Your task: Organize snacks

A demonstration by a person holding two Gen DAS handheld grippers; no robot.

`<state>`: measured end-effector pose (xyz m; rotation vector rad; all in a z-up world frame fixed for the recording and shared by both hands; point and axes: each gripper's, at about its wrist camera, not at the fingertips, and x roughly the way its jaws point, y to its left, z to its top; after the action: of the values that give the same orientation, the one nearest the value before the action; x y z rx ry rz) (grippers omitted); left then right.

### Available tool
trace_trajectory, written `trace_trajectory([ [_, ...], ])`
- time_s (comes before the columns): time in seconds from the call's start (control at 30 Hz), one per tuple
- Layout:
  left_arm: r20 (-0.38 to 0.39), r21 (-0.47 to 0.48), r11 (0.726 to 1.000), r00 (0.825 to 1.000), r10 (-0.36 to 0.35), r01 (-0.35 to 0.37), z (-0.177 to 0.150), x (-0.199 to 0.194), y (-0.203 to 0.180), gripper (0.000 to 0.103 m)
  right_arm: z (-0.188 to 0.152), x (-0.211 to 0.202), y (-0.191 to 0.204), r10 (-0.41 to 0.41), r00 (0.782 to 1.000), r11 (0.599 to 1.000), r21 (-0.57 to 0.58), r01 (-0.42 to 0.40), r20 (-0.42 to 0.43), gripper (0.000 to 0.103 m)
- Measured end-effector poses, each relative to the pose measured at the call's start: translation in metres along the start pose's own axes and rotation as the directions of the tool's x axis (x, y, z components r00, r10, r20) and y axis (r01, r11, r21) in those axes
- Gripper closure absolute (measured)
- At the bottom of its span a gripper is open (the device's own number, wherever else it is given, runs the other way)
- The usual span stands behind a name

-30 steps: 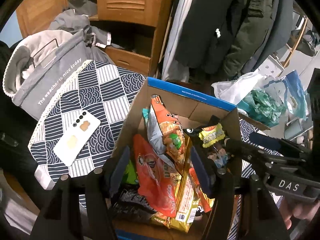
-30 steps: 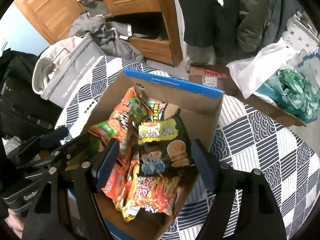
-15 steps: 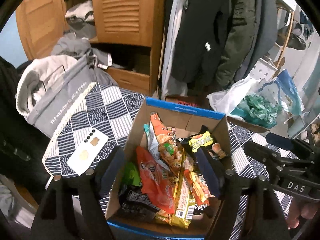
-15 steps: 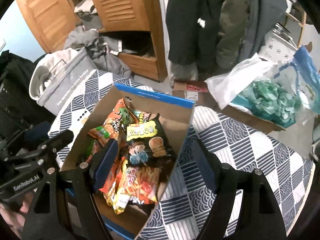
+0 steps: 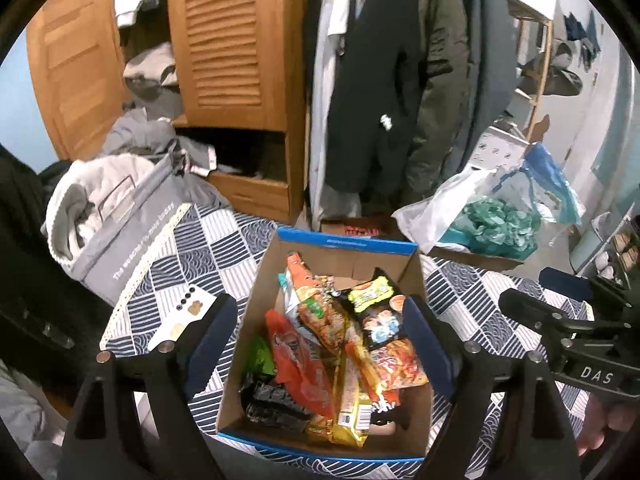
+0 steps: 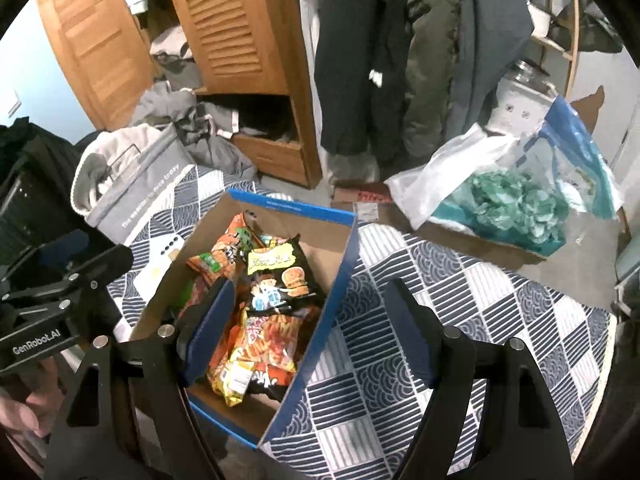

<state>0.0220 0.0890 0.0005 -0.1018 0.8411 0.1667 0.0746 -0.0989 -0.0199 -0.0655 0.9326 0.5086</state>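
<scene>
An open brown cardboard box with a blue rim [image 5: 347, 245] [image 6: 345, 276] sits on a table covered by a navy-and-white patterned cloth [image 5: 472, 300] [image 6: 460, 304], and the snacks lie piled inside it: an orange crinkled snack packet [image 5: 316, 312] leaning toward the far wall, a black packet with a yellow label and cartoon figures [image 5: 376, 308] [image 6: 276, 276] beside it, a red-orange packet [image 5: 296, 364], a yellow-edged packet of fries-like sticks [image 5: 352, 404] [image 6: 264, 340], and a glossy black packet [image 5: 272, 400] in the near left corner, all overlapping one another. The left gripper [image 5: 316, 344] hangs above the box with its jaws set wide; they have just been opening, and nothing is caught between them, the blue pads standing apart over the box's left wall and right side. The right gripper [image 6: 308, 328] also hovers with jaws well spread and empty, one finger over the snacks and the other over the cloth to the right of the box. A white phone with a camera cluster [image 5: 182, 316] [image 6: 160, 256] lies flat on the cloth just left of the box. A grey fabric bag with white lettering [image 5: 132, 224] [image 6: 140, 184] stands at the table's far left edge. Beyond the table, a clear plastic bag holding teal crumpled material [image 5: 492, 224] [image 6: 508, 204] rests in a low cardboard tray, with dark coats [image 5: 372, 80] hanging next to a louvred wooden wardrobe [image 5: 232, 40]
</scene>
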Motion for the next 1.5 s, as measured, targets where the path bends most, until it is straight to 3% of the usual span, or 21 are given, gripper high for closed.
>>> trace_trajectory([
  [0.23, 0.005, 0.023, 0.999, 0.999, -0.046, 0.045, -0.003, -0.011, -0.016, 0.016, -0.006, -0.021, -0.009, 0.021, 0.999, 1.0, 0.018, -0.022, 0.039, 0.026],
  [0.5, 0.023, 0.042, 0.998, 0.999, -0.041, 0.04, -0.004, -0.018, -0.03, 0.015, -0.011, -0.033, -0.021, 0.009, 0.998, 0.999, 0.035, -0.011, 0.068, 0.026],
  [0.67, 0.034, 0.053, 0.998, 0.999, -0.03, 0.029, -0.004, -0.018, -0.036, 0.013, -0.014, -0.03, -0.021, -0.021, 0.998, 1.0, 0.011, 0.02, 0.066, 0.026],
  [1.5, 0.028, 0.056, 0.998, 0.999, -0.024, 0.022, -0.006, -0.014, -0.038, 0.013, -0.019, -0.024, -0.022, -0.02, 0.999, 1.0, 0.004, 0.02, 0.047, 0.026],
])
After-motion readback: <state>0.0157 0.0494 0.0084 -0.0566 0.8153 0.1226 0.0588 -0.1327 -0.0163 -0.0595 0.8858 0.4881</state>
